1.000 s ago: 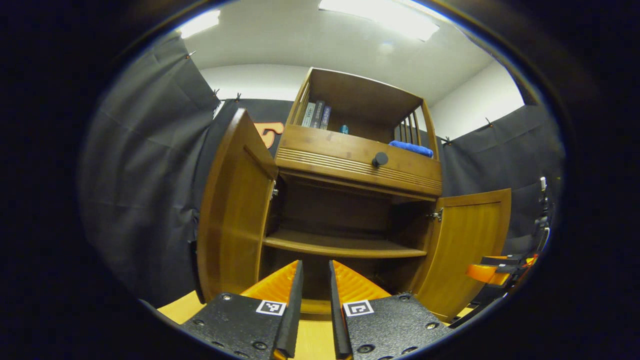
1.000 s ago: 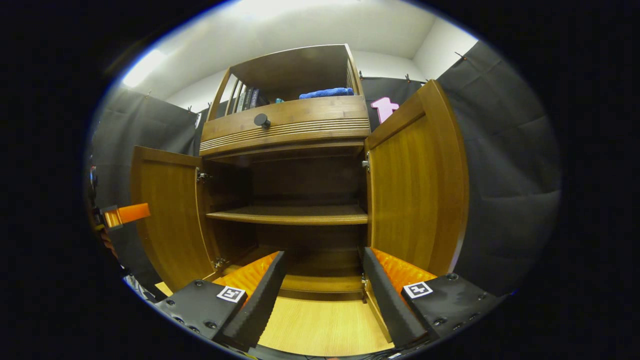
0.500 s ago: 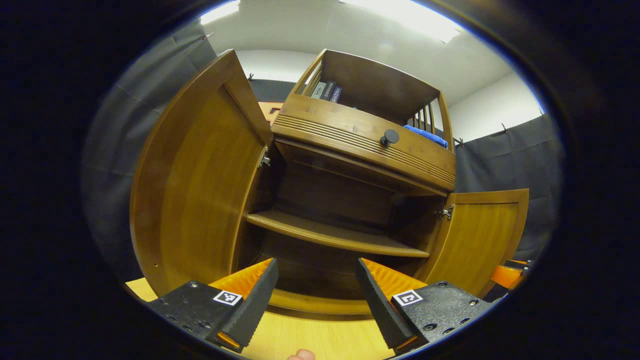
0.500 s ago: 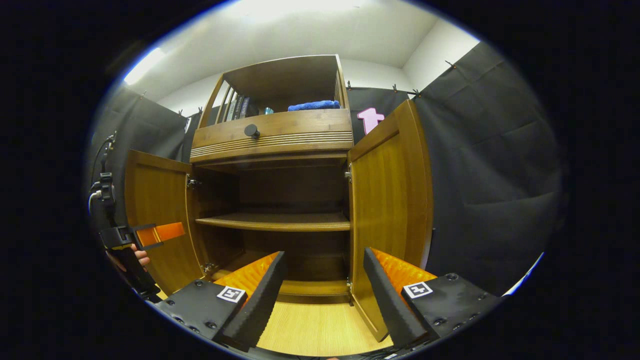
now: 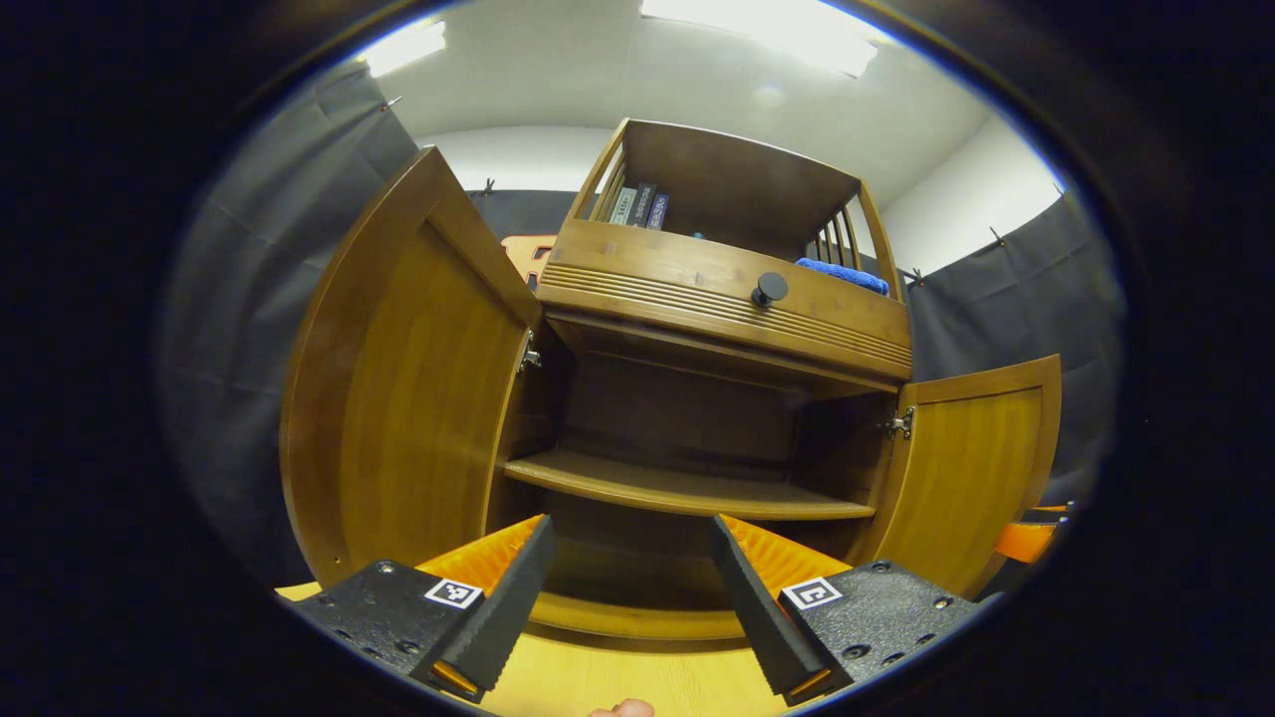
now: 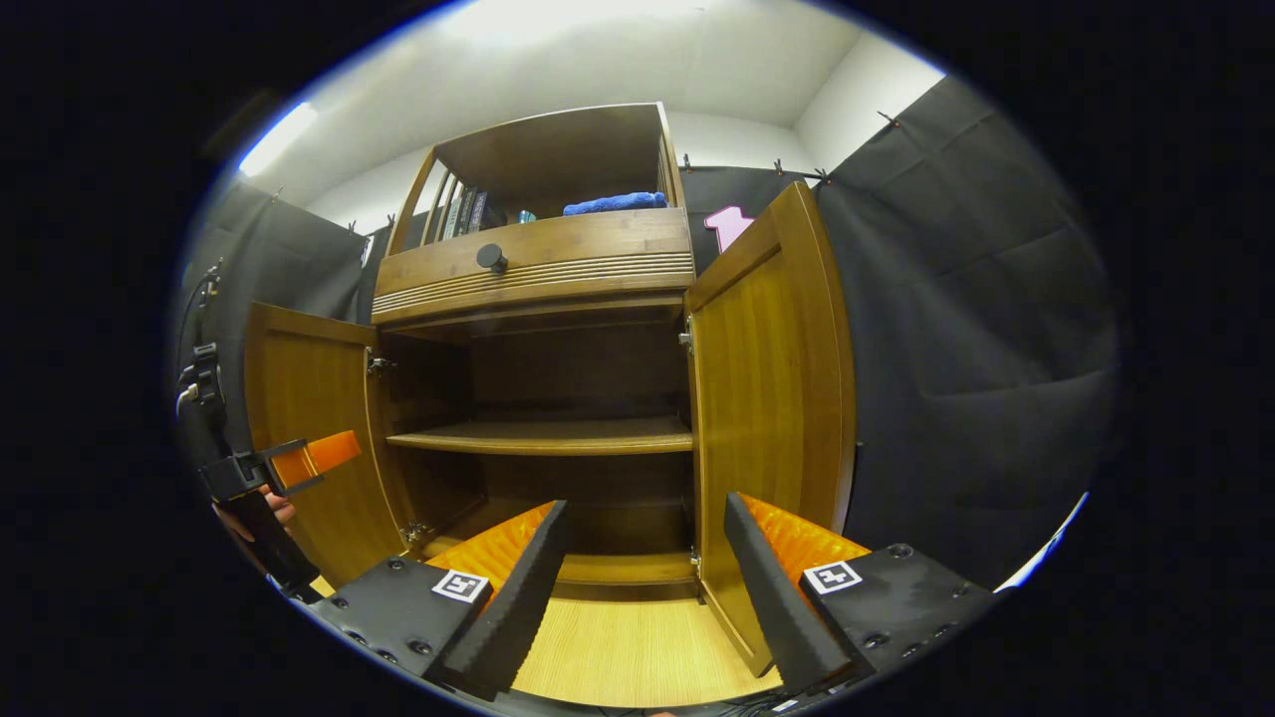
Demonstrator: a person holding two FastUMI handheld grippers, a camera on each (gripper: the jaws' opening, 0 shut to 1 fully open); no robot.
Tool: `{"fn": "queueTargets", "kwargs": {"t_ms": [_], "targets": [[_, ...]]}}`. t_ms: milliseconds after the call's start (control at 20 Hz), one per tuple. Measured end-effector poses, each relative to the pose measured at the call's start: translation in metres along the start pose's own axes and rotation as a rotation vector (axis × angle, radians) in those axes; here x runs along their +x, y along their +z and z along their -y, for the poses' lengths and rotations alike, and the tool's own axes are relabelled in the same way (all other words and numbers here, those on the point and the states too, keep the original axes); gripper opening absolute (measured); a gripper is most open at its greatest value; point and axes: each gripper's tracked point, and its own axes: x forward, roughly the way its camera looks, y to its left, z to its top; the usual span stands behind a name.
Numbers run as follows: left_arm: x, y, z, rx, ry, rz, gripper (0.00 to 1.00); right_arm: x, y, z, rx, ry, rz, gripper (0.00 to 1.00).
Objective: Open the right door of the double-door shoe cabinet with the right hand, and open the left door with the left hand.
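Both my tools [image 5: 623,597] [image 6: 642,588] gape wide, holding nothing; the stiff hinged doors [image 5: 408,388] [image 6: 772,398], best gripped at their free edges, stand open.

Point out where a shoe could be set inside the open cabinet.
The wooden middle shelf lies bare between both open doors, and so does the cabinet floor below it. The top compartment is crowded with books and a blue cloth.
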Motion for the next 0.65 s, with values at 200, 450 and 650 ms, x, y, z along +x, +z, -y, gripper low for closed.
{"fn": "queueTargets", "kwargs": {"t_ms": [200,450,650], "targets": [[-0.0012,0.0061,-0.0011,-0.008,0.001,0.017,0.91,0.0027,0.0001,-0.0037,-0.005,0.011,0.003,0.99],[-0.0017,0.0110,-0.0052,0.010,0.014,0.027,0.91,0.0013,-0.0016,-0.0047,-0.004,0.012,0.004,0.93],[-0.0012,0.0092,-0.0021,0.013,0.005,0.025,0.98,0.0012,-0.0035,-0.0030,0.001,0.008,-0.001,0.93]]}}
